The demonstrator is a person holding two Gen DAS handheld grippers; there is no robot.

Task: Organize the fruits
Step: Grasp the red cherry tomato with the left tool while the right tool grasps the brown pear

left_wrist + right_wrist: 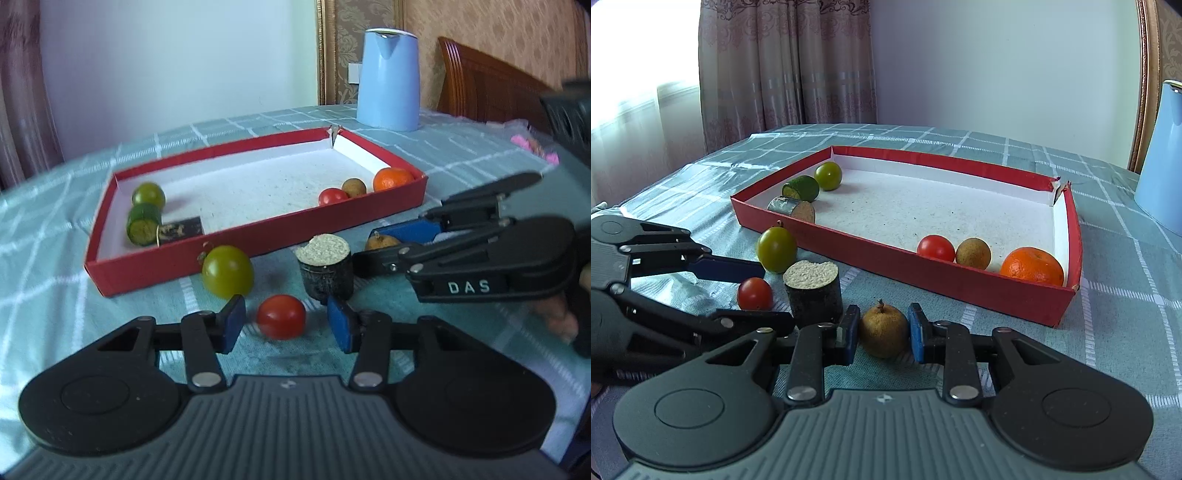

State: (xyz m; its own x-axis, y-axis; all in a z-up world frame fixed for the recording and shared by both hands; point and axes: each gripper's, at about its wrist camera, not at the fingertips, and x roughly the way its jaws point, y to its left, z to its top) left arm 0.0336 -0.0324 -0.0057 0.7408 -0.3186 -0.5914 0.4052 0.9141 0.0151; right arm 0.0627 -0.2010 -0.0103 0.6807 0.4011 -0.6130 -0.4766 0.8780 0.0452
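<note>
1. Left claw (284,325) straddles the red cherry tomato (281,316) on the table, pads not yet touching.
2. Right claw (882,334) is clamped on the brown longan-like fruit (883,333).
3. Tomato looks soft and prone to rolling: pinch its middle gently.
4. Red tray (258,240) wall ahead; lift over it, white floor beyond lies open.

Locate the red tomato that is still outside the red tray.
In the left wrist view, the red tomato lies on the tablecloth between the left gripper jaws, untouched, in front of the green tomato and dark cylinder.
</note>
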